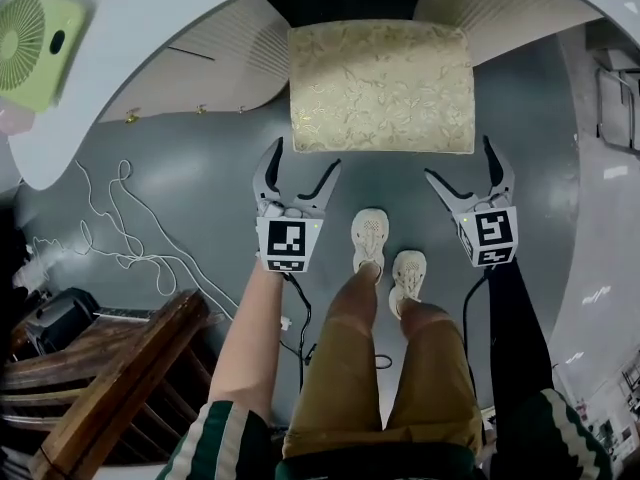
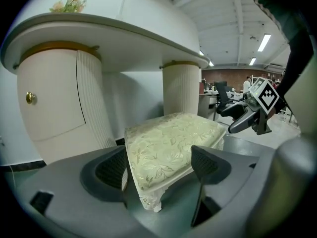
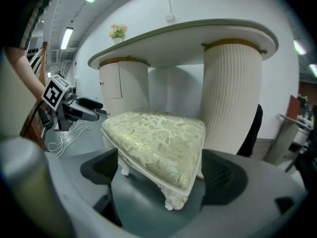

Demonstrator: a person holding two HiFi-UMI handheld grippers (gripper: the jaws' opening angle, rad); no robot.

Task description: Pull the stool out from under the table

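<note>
The stool, with a cream and gold floral cushion and white carved legs, stands on the grey floor at the edge of the white curved table. My left gripper is open at the stool's near left corner. My right gripper is open at its near right corner. In the left gripper view the stool shows its corner between the wide jaws of the left gripper, with gaps on both sides. The right gripper view shows the same of the stool and right gripper. Neither holds anything.
The person's feet stand just behind the grippers. A white cable trails over the floor at the left, and dark wooden furniture fills the lower left. A green fan sits on the table. Ribbed pedestals flank the stool.
</note>
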